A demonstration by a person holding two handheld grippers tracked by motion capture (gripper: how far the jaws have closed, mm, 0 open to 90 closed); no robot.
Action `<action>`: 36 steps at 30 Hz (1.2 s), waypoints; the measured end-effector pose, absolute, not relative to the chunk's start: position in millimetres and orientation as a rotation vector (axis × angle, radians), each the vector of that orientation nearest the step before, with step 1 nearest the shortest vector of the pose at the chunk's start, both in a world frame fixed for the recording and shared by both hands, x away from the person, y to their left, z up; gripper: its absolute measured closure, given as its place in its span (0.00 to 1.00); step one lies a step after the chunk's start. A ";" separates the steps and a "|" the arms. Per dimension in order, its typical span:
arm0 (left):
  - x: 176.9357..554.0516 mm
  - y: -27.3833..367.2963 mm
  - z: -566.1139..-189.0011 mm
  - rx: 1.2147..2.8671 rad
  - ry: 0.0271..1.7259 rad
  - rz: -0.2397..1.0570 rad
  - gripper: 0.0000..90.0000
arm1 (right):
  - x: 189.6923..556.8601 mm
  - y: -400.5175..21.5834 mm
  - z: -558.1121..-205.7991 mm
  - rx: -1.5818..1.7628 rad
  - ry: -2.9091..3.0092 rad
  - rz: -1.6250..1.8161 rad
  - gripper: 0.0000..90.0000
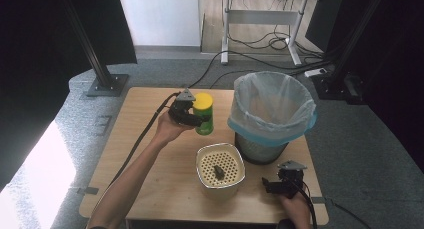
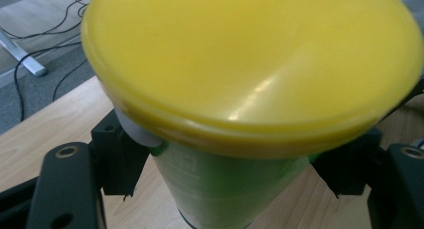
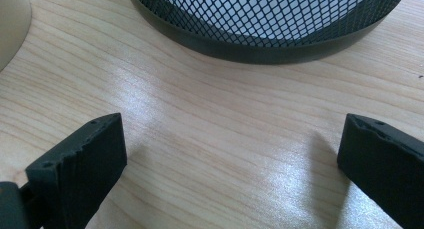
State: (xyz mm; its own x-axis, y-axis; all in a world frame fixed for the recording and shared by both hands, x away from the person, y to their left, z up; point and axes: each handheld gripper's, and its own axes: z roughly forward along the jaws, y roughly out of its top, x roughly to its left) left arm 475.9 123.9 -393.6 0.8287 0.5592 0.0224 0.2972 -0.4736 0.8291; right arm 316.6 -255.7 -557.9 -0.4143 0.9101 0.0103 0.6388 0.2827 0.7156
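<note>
left gripper [image 1: 199, 120]: clamped on tall green cylindrical can with yellow plastic lid [image 2: 250, 79], can upright between its jaws, above the wooden table [image 1: 150, 159] | right gripper [image 3: 232, 154]: jaws spread, nothing between them, black mesh bin [image 3: 260, 19] just ahead

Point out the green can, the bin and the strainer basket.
can [image 1: 204, 120]: high view, green side below the yellow lid.
bin [image 1: 260, 150]: high view, dark mesh wall near the base.
strainer basket [image 1: 220, 183]: high view, cream front rim.
</note>
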 end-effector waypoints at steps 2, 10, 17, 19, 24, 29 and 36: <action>475.0 125.3 -387.0 2.089 0.623 0.363 0.27 | 316.6 -255.7 -557.8 1.394 2.156 0.916 0.00; 474.4 133.2 -360.4 2.080 0.611 0.367 0.27 | 316.6 -255.7 -557.9 1.394 2.156 0.917 0.00; 473.1 134.4 -337.1 2.081 0.588 0.354 0.27 | 316.6 -255.5 -557.9 1.396 2.155 0.917 0.00; 472.1 132.1 -328.7 2.089 0.575 0.354 0.27 | 316.7 -255.6 -557.9 1.395 2.155 0.917 0.00; 471.6 127.9 -313.1 2.088 0.555 0.346 0.27 | 316.7 -255.5 -557.9 1.396 2.155 0.917 0.00; 471.6 123.1 -298.4 2.099 0.535 0.334 0.27 | 316.7 -255.5 -557.9 1.396 2.155 0.917 0.00; 470.1 115.0 -277.7 2.113 0.509 0.332 0.27 | 316.6 -255.7 -557.7 1.395 2.158 0.916 0.00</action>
State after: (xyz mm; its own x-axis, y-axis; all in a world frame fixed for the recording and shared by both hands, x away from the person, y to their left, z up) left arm 470.1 115.0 -277.7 0.8788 0.4753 0.0436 0.2306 -0.5027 0.8331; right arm 316.6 -255.7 -557.7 -0.4143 0.9101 0.0109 0.6401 0.2828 0.7143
